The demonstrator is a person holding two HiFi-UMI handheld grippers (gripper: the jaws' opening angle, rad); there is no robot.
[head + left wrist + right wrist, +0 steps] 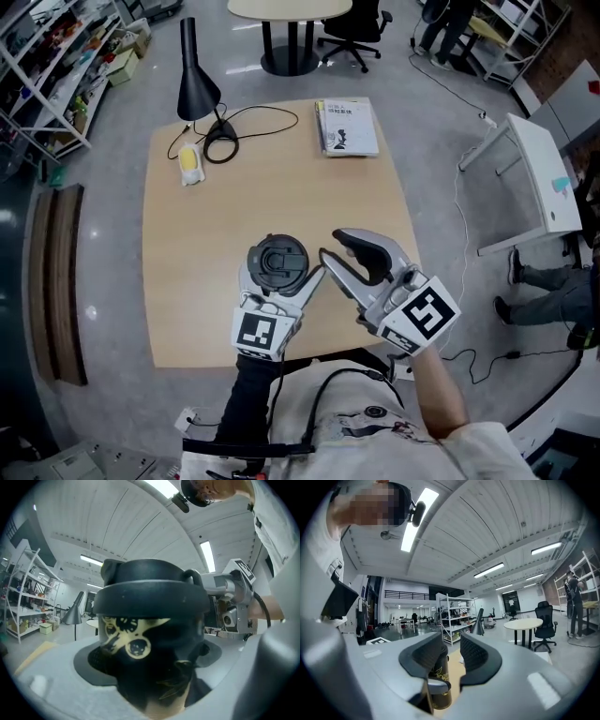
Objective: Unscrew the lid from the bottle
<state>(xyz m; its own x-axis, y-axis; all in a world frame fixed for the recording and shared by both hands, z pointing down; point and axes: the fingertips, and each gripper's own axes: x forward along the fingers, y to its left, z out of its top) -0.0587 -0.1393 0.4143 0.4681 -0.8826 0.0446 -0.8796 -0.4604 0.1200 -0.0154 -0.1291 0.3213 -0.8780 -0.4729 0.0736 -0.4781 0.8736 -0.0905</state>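
Observation:
A black bottle (277, 263) with a black lid and gold print is held above the wooden table (202, 281), near its front edge. My left gripper (280, 279) is shut on the bottle; in the left gripper view the bottle (150, 630) and its lid (152, 590) fill the space between the grey fingers (44, 686). My right gripper (333, 246) hovers just right of the lid, apart from it, jaws open a narrow way with nothing between them. In the right gripper view the bottle (437, 679) shows low behind the left pad of the right gripper (454, 656).
At the far side of the table stand a black desk lamp (195, 80) with a looped cable (221, 148), a small yellow and white object (190, 165) and a book (346, 127). A white side table (539, 173) and a person's legs (553, 300) are to the right.

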